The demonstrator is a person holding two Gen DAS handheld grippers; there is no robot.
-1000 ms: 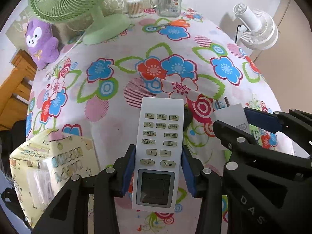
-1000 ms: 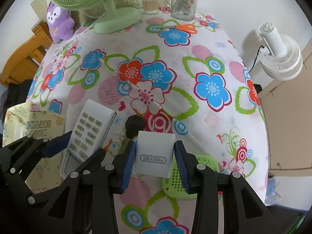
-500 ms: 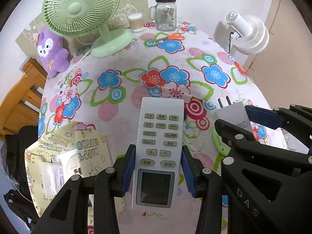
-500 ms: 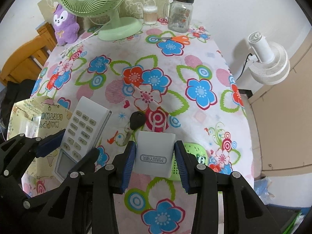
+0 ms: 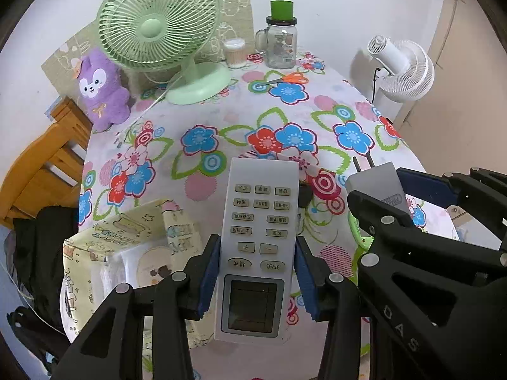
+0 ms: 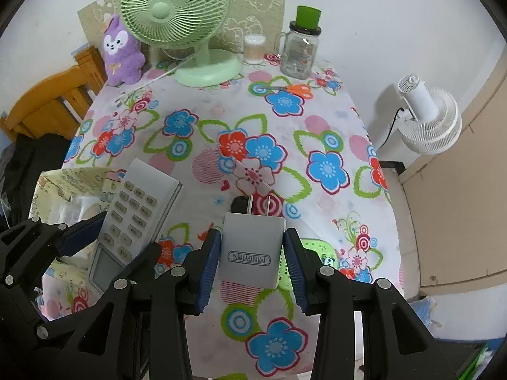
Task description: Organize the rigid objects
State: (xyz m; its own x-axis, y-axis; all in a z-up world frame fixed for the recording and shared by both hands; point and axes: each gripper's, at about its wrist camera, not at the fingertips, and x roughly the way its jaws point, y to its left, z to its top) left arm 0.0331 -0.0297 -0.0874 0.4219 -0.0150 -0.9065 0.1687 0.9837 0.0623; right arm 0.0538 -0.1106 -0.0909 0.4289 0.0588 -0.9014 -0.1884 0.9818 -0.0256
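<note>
My left gripper is shut on a white remote control, held above the flowered tablecloth. My right gripper is shut on a grey plug adapter with its two prongs pointing forward. The remote also shows in the right wrist view, and the adapter shows in the left wrist view. Both are held high over the near end of the table. A black key and a green round object lie on the cloth under the adapter.
A yellow patterned box stands at the near left. At the far end stand a green desk fan, a purple plush toy, a cotton-swab jar, a glass jar mug and orange scissors. A white fan stands off the right edge.
Both grippers have risen and pulled back from the table with their objects; more of the far end and the wall shows now.
</note>
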